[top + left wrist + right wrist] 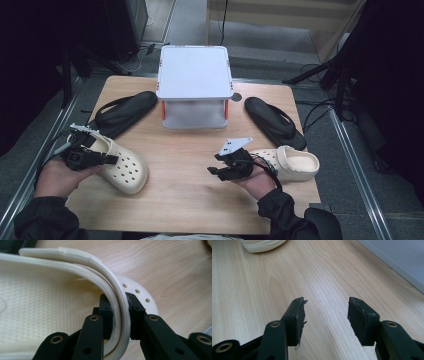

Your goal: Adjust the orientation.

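Observation:
A cream clog (124,167) lies at the table's left front. My left gripper (102,159) is shut on its side rim and heel strap (117,307), one jaw inside the shoe and one outside. A second cream clog (296,163) lies at the right front, just behind the person's right hand. My right gripper (216,166) hovers over bare wood near the table's middle front, pointing left. In the right gripper view its jaws stand apart with nothing between them, my right gripper (326,308) being open above the wood.
A grey two-level stand (194,85) with orange corners sits at the back centre. One black flip-flop (122,111) lies to its left and another black flip-flop (274,121) to its right. The wooden table (185,165) ends close behind the stand.

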`<state>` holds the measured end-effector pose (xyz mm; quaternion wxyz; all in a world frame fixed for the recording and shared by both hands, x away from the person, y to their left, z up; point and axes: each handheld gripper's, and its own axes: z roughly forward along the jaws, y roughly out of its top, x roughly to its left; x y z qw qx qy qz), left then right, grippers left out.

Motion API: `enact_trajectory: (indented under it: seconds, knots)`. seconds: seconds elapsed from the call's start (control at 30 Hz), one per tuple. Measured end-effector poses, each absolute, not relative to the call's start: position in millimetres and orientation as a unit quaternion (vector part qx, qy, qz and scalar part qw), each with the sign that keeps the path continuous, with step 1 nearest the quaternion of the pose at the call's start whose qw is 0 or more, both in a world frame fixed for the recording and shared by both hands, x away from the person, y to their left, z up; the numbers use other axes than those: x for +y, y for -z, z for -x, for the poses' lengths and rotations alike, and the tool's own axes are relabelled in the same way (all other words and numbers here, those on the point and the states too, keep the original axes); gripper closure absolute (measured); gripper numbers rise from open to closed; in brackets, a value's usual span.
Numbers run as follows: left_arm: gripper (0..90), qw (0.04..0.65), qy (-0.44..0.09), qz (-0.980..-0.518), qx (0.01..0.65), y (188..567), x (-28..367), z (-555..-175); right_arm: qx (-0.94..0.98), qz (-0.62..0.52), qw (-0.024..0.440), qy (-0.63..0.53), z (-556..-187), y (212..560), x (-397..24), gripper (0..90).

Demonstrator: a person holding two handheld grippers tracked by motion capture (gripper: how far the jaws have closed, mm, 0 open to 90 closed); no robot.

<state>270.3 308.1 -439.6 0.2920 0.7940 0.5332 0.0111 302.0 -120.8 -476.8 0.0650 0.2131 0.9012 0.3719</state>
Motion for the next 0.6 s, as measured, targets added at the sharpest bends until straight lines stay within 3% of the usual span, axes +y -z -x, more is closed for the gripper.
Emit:
enact_trajectory:
  seconds: [0.6]
  knots:
    - [78.5, 0.338, -0.011, -0.793, 0.506, 409.6, 260.9, -281.3, 0.890, -0.212, 0.058, -0.399, -298.7, 471.4, -123.4, 48.1]
